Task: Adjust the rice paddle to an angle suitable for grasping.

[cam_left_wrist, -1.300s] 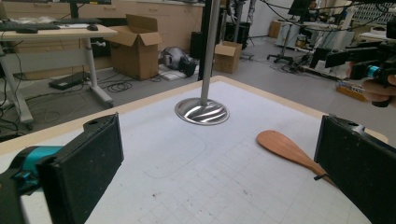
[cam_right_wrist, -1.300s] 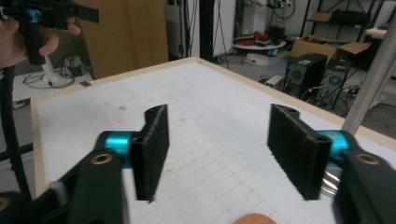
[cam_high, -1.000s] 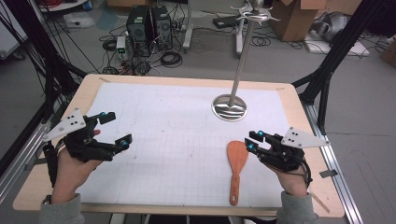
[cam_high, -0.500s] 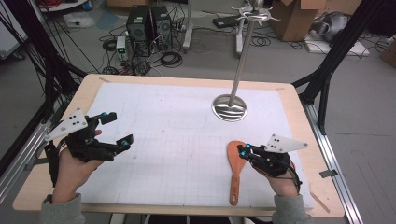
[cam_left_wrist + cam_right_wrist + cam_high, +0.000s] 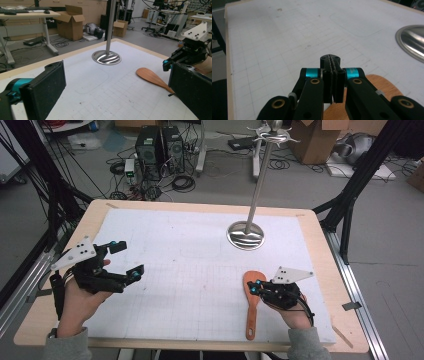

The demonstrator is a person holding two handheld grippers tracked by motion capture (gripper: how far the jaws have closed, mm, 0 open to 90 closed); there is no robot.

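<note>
Now, at a wooden table [image 5: 320, 227] covered by a white gridded mat [image 5: 190, 270], a tall metal stand [image 5: 246, 234] rises from its round base right of centre in the high view. A person's two hands enter from the bottom edge. The left gripper [image 5: 122, 260], at lower left, hangs over the mat with jaws spread wide and nothing between them, where it was a second ago. The right gripper [image 5: 254, 287], at lower right, has dropped from above the mat onto the wooden spatula [image 5: 252, 307], and its jaws have just been closing: in the right gripper view the pads [image 5: 332, 82] meet flat together, with no wood between them. The spatula lies flat, blade toward the stand and handle toward the bottom edge, and the shut tips sit over its blade, which spreads under the linkage. That suggests a press or nudge on the blade rather than a pinch; contact itself cannot be confirmed.
</note>
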